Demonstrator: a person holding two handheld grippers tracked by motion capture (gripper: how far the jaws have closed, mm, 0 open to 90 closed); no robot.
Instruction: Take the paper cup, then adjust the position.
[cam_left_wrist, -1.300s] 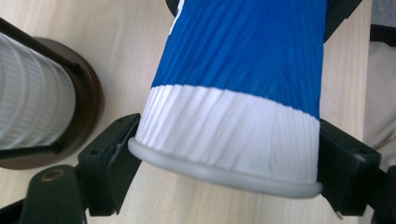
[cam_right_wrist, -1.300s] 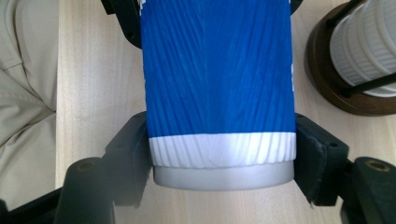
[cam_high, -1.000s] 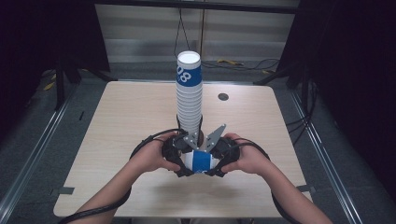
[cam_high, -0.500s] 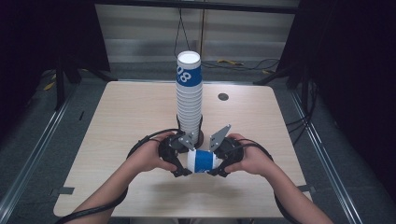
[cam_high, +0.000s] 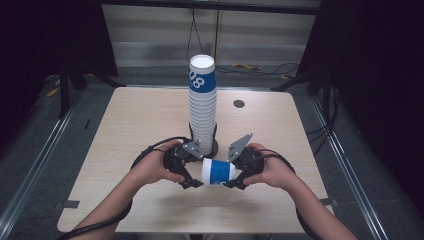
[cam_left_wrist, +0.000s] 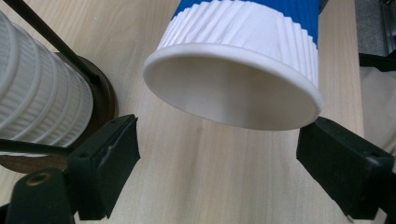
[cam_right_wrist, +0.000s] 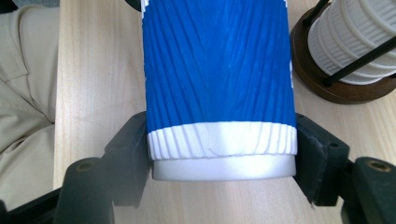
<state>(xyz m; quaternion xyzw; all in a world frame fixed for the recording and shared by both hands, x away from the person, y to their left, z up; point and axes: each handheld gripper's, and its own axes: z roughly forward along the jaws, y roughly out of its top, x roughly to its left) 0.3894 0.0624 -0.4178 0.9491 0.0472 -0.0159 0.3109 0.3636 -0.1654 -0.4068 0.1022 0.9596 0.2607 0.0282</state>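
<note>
A blue paper cup (cam_high: 221, 172) with a white rim lies level between my two grippers, just above the table. My right gripper (cam_high: 235, 176) is shut on the cup's base end (cam_right_wrist: 219, 140), one jaw pressing each side. The cup's open mouth (cam_left_wrist: 233, 88) faces my left gripper (cam_left_wrist: 224, 163), whose jaws stand wide apart on either side of the rim without touching it. In the high view the left gripper (cam_high: 192, 181) is just left of the rim. A tall stack of white ribbed cups (cam_high: 202, 110), the top one blue, stands right behind both grippers.
The stack sits on a round dark wooden base (cam_right_wrist: 317, 79) with thin black upright rods (cam_left_wrist: 51, 37). The light wooden table (cam_high: 125, 125) has a small dark round mark (cam_high: 239, 103) at the back. Cables loop from both grippers. A trouser leg (cam_right_wrist: 23, 70) is at the near edge.
The right gripper and the cup have shifted slightly to the right, so more of the white rim shows beside the left gripper. The stack has not moved.
</note>
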